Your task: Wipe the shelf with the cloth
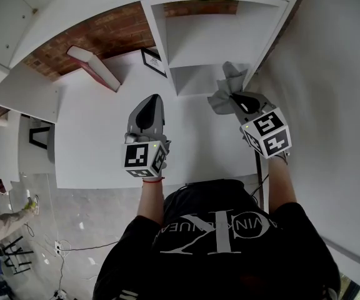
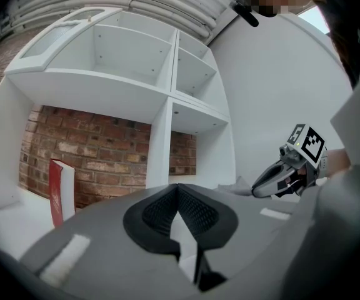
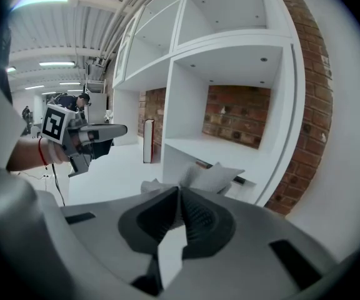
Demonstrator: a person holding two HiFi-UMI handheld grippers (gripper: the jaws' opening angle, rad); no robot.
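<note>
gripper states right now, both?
Left gripper: closed, empty.
Right gripper: closed, holding the cloth.

Shelf (image 1: 205,39): smooth white board with a matt finish.
Cloth (image 1: 225,89): soft grey fabric, crumpled into folds.
Wall (image 1: 105,36): rough red brick with pale mortar lines.
Left gripper (image 2: 178,187), right gripper (image 3: 180,191): matt grey plastic shells.
Pads (image 2: 200,212): black, finely ribbed, rubbery-looking.

Grey cloth (image 1: 225,87) in right gripper (image 1: 235,97), at white shelf (image 1: 160,39) compartment's front.
</note>
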